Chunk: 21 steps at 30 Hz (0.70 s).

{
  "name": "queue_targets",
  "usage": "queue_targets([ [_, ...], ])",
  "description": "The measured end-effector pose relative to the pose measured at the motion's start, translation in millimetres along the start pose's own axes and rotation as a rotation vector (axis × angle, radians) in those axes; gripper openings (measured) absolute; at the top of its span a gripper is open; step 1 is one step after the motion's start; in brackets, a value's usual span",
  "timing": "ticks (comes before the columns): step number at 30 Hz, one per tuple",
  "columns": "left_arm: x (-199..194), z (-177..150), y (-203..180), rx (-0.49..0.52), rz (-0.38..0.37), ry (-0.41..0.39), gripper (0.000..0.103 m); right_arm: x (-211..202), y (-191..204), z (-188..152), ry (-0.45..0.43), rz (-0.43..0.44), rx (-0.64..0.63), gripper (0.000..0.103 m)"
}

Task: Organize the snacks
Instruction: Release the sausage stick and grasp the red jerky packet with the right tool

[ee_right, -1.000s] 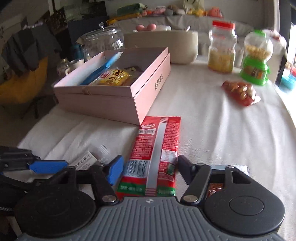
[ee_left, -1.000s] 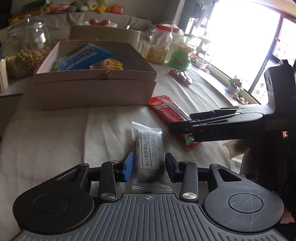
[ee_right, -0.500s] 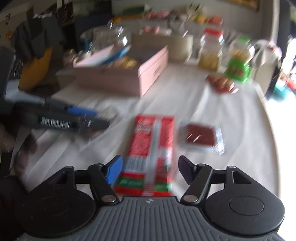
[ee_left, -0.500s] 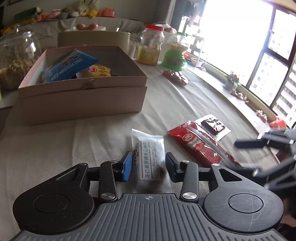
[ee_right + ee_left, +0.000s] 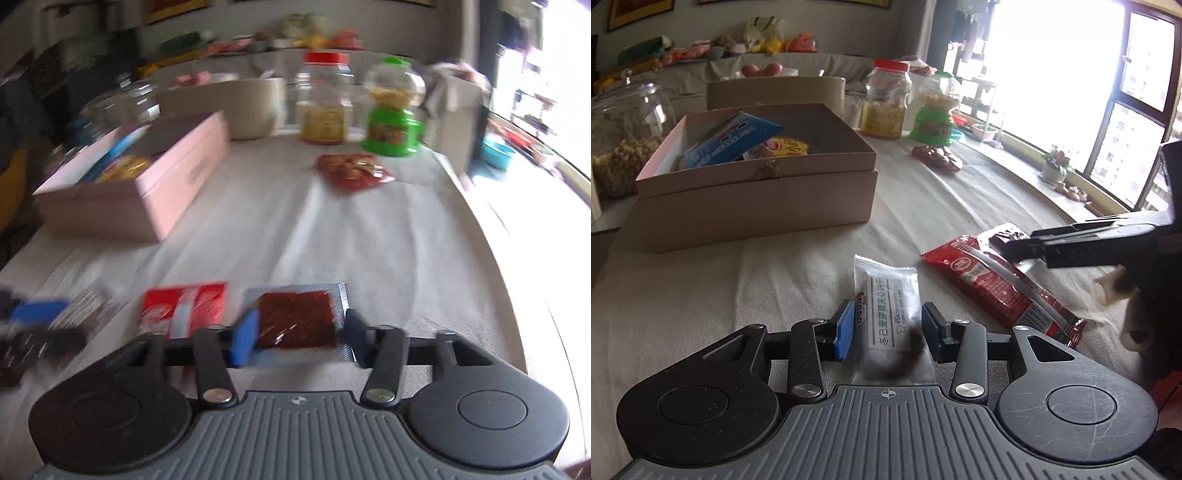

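My left gripper (image 5: pixel 888 328) is open, with a clear snack packet with a white label (image 5: pixel 890 314) lying on the cloth between its fingers. A long red snack packet (image 5: pixel 997 284) lies to its right. My right gripper (image 5: pixel 299 334) is open around a clear packet with a dark red square snack (image 5: pixel 297 319); the red packet (image 5: pixel 184 308) lies to its left. In the left wrist view the right gripper (image 5: pixel 1027 245) reaches in from the right over that dark packet (image 5: pixel 1006 236). The pink box (image 5: pixel 757 192) holds a blue packet (image 5: pixel 733 142) and a yellow one (image 5: pixel 786 147).
A red bag of snacks (image 5: pixel 352 170) lies far on the cloth. A red-lidded jar (image 5: pixel 325 99), a green-based dispenser (image 5: pixel 393 110), a glass jar (image 5: pixel 624 129) and a beige container (image 5: pixel 775 90) stand at the back. The table edge (image 5: pixel 517 280) curves along the right.
My right gripper has moved right, off the long red packet, and now straddles the dark red square packet. The left gripper stays over the clear packet.
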<state>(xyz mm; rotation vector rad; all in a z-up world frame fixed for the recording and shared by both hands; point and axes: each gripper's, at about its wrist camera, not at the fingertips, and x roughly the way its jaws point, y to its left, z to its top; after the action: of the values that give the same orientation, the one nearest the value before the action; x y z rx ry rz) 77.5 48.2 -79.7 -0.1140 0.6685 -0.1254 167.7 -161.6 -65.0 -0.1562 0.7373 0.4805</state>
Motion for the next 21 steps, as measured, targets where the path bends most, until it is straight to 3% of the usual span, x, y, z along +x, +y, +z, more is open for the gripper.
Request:
queue_targets([
  [4,-1,-1,0,-0.003,-0.001,-0.004,0.044,-14,6,-13,0.001,0.004,-0.07,0.047],
  [12,-9,0,6,-0.055,-0.022,0.016,0.037,-38,2,-17,0.002,-0.011,-0.045,0.046],
  [17,-33,-12,-4,-0.002,-0.035,0.044,0.036,-72,6,-15,-0.048,0.007,-0.054,0.046],
  [19,-47,-16,-6,0.004,-0.054,0.046,0.032,-87,11,-14,-0.067,0.022,-0.067,0.046],
  [21,-65,-13,-5,-0.007,-0.075,0.022,0.012,-101,17,-10,-0.099,0.036,-0.087,0.046],
])
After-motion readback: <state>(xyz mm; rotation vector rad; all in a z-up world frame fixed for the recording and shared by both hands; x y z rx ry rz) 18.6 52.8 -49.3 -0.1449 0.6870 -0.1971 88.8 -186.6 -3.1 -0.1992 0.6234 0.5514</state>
